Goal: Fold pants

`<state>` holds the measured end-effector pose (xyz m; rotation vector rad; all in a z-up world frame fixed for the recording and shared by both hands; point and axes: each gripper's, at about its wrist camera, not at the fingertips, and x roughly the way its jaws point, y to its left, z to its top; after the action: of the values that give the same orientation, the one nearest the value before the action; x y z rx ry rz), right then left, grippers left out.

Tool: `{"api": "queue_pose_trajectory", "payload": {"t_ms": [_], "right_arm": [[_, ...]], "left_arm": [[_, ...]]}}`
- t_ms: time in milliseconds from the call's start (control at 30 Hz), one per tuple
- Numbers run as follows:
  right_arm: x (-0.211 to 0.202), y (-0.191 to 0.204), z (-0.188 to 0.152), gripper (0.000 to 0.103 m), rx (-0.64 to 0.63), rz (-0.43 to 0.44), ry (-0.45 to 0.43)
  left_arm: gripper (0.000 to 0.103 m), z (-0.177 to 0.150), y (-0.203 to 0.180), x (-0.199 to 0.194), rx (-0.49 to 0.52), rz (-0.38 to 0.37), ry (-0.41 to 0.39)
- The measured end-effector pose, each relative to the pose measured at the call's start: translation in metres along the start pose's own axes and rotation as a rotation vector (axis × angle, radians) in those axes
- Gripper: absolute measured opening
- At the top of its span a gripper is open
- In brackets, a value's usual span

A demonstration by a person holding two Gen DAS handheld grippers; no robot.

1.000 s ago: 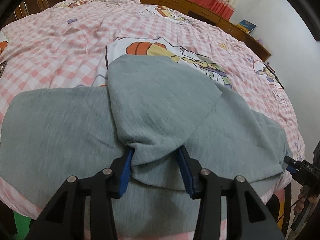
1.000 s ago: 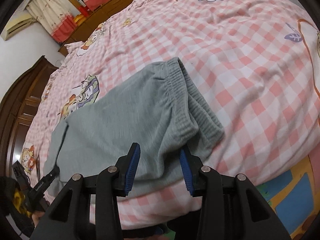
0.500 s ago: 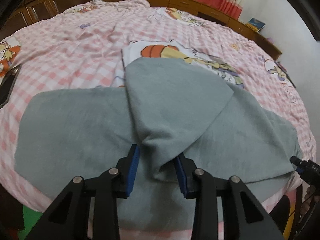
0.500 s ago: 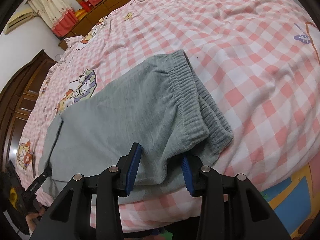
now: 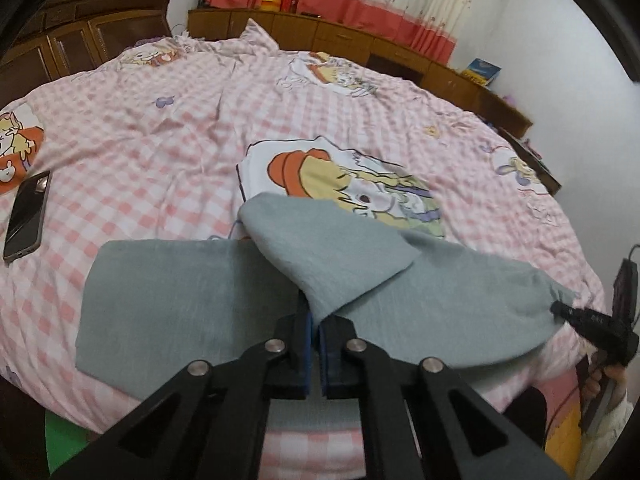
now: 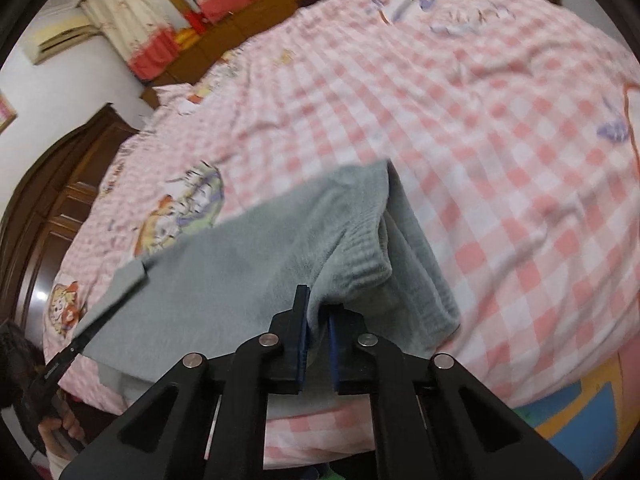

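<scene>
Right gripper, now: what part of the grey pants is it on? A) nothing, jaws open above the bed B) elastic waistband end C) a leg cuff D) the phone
B: in the right wrist view the right gripper has its jaws pinched on the pants just below the ribbed waistband.

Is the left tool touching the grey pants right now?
Touching. The left wrist view shows the left tool shut on a raised fold of the grey pants, with cloth pinched between its blue pads.
</scene>
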<state>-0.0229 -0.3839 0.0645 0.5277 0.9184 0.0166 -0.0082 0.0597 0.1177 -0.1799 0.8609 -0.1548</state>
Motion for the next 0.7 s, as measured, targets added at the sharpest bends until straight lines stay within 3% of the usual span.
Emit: {"api": "queue_pose_trajectory", "payload": {"t_ms": [200,400,533,700], "right_arm": [[-0.023,0.0,-0.009,0.007,-0.025,0.002,-0.014],[0.017,-0.022,-0.03,0.008,0.02,-0.076,0.098],[0.024,-0.033,-0.035,0.009,0.067,-0.058,0.094],[0.018,-0.033,-0.035,0.012,0.056,-0.061,0.1]], "left_arm": [[0.002,-0.026,-0.001,0.008,0.037,0.026,0.059],[0.003,-0.051,0.017,0.045,-0.032,0.042,0.163],[0.004,-0.059,0.021,0.054,-0.054,0.044,0.178],[0.016,-0.057,0.018,0.059,0.03,0.068,0.21]]}}
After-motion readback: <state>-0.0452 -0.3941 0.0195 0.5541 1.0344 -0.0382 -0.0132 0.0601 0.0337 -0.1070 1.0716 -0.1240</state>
